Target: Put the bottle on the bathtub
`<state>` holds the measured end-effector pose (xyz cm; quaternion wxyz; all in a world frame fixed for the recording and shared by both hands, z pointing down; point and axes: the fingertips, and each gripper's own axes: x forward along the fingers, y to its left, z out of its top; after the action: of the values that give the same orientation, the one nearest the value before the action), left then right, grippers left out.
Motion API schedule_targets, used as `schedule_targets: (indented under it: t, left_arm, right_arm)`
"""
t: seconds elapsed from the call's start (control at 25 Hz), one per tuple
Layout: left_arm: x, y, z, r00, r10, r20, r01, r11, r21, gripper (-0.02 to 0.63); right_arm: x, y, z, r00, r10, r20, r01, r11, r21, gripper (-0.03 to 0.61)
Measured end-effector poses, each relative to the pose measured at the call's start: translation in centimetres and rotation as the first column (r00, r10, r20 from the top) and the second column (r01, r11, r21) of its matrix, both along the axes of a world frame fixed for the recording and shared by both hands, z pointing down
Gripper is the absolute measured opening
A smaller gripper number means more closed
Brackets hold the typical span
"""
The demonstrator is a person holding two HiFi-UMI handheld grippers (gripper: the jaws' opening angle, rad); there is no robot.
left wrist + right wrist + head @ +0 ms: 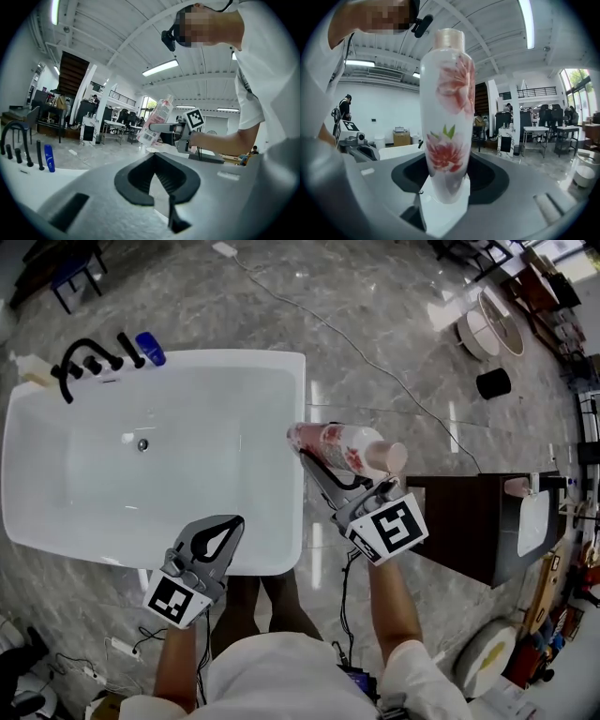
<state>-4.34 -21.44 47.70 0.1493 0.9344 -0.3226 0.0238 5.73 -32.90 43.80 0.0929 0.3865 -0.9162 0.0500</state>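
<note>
In the head view a white bottle [342, 443] with pink flowers and a beige cap lies tilted in my right gripper [319, 465], which is shut on its lower body just past the right rim of the white bathtub [281, 362]. The right gripper view shows that bottle [446, 117] standing up between the jaws of the right gripper [445, 173]. My left gripper [230, 526] hangs shut and empty over the tub's front edge. Past the left gripper [157, 157] in its own view, the held bottle [157, 119] shows in the air.
A black faucet [80, 357] and a blue bottle [150, 348] stand on the tub's far left rim. A dark cabinet [469, 521] with a small white basin stands on the right. A cable [375, 362] crosses the marble floor, near a black bucket [493, 382].
</note>
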Motion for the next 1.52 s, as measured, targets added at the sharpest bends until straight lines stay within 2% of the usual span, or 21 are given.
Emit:
schedule_targets:
  t: [0.32, 0.56, 0.88, 1.12, 1.32, 1.52]
  left_arm:
    - [-0.7, -6.4, 7.4, 1.000, -0.017, -0.014, 0.017, 1.000, -0.001, 0.003]
    - [-1.1, -9.1, 12.2, 0.999, -0.045, -0.008, 0.044, 0.999, -0.024, 0.003]
    - [-1.9, -9.2, 18.5, 0.995, -0.095, 0.010, 0.095, 0.993, -0.075, 0.003]
    - [-3.3, -9.1, 22.7, 0.991, -0.133, 0.023, 0.134, 0.984, -0.115, 0.003]
    - [-4.2, -8.3, 25.4, 0.988, -0.150, 0.036, 0.154, 0.976, -0.155, 0.003]
    - [-5.1, -7.5, 27.1, 0.988, -0.147, 0.047, 0.153, 0.970, -0.187, 0.003]
  right_arm:
    - [-2.1, -9.1, 8.4, 0.995, -0.045, -0.089, 0.045, 0.999, -0.009, 0.249]
    - [-3.3, -16.1, 15.4, 0.992, -0.047, -0.113, 0.041, 0.998, -0.054, 0.249]
    - [-4.3, -22.8, 25.0, 0.987, -0.026, -0.162, 0.009, 0.994, -0.108, 0.249]
    - [-5.4, -27.7, 30.7, 0.980, 0.007, -0.201, -0.031, 0.993, -0.115, 0.249]
    - [-5.9, -31.4, 34.0, 0.975, 0.062, -0.211, -0.087, 0.990, -0.111, 0.249]
    - [-6.9, -34.0, 36.2, 0.972, 0.079, -0.223, -0.107, 0.987, -0.118, 0.249]
